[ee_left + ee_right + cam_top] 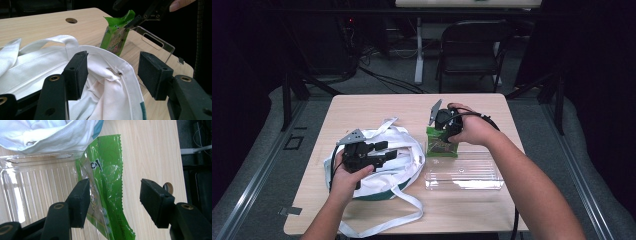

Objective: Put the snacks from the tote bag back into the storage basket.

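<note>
While the right gripper (113, 203) hangs fingers apart over the crinkly green snack packet (107, 170), its hand hides the packet's top; left gripper (112, 75) fingers gape above the white cloth tote bag (110, 97).

glossy green packet (110, 182), white cloth bag (105, 95), seemingly plastic clear tray (464, 177).

My left gripper (384, 151) hangs open over the white bag (404, 160), whose straps sprawl from 11 to 5 o'clock. At 3 o'clock the green packet (441, 145) and clear tray (464, 175) block me; bare table (377, 105) lies at 12.
</note>
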The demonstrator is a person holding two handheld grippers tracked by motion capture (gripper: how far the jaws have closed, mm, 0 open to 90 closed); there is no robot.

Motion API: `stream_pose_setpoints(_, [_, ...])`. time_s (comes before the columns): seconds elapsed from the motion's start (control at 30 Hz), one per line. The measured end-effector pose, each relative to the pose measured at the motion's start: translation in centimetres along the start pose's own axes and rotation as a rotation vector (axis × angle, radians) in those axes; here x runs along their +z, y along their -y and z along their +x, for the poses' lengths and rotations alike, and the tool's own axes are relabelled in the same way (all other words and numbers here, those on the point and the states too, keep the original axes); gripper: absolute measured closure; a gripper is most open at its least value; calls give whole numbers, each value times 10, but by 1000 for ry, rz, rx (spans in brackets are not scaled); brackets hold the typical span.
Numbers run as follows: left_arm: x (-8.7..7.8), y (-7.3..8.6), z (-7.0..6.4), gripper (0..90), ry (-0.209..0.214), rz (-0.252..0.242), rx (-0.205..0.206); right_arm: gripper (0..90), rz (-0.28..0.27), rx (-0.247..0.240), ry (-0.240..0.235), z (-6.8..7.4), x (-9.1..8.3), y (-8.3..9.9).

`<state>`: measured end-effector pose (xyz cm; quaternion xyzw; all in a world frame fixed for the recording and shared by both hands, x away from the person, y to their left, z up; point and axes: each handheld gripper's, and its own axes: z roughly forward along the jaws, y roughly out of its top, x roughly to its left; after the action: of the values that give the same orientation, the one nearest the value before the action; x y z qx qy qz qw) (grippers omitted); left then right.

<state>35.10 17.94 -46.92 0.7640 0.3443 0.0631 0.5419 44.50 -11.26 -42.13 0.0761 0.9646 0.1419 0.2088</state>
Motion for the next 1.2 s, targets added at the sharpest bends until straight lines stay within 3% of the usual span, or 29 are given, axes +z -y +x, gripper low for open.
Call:
stream_pose_setpoints(0.63, [-1, 0, 1, 413, -6, -8, 0, 416, -74, 21, 45, 6, -21, -3])
stream_pose_setpoints(0.73, [-1, 0, 1, 413, -6, -9, -6, 419, -123, 54, 46, 7, -24, -3])
stream_pose_setpoints(1.2, [0, 1, 2, 413, -7, -3, -6, 425, -181, 108, 89, 15, -38, 1])
